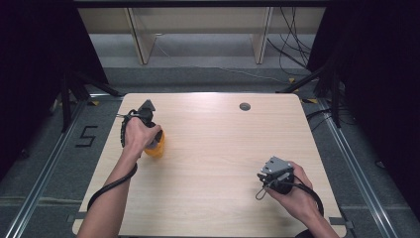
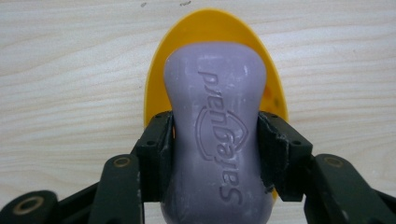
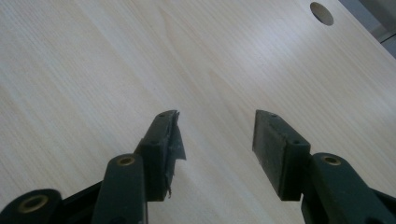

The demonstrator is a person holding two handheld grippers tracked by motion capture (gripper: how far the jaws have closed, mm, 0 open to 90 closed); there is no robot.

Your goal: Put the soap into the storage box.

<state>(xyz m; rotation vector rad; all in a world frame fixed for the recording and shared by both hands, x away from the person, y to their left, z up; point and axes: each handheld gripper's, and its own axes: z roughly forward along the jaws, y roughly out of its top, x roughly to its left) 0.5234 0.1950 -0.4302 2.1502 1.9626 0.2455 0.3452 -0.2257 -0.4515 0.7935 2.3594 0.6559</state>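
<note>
On the left part of the light wooden table (image 1: pixel 213 148), the left gripper (image 2: pixel 215 135) has its two black jaws pressed against the narrow waist of a lilac bar of soap (image 2: pixel 215 116), one pad on each long side; the bar lies in a yellow oval soap dish (image 2: pixel 156 84), whose rim shows round the far end and both sides of the soap (the lettering moulded into the bar's top reads upside down from this camera, and whether the bar rests fully on the dish or is raised a little cannot be told); in the high view the dish (image 1: pixel 156 148) sits on the table near its left edge, mostly covered by the person's left hand (image 1: pixel 136 135), with the left gripper (image 1: pixel 153 141) pointing down at it and its cable looping back along the forearm; the right gripper (image 3: pixel 217 135) is well apart from the dish, near the table's front right corner, with its jaws spread wide and nothing but bare wood between them; in the high view the right hand (image 1: pixel 297 193) holds the right gripper (image 1: pixel 265 174), grey plate uppermost, just above the tabletop; a round cable hole (image 1: pixel 244 106) lies toward the far edge of the table, also seen at the upper right of the right gripper view.
</note>
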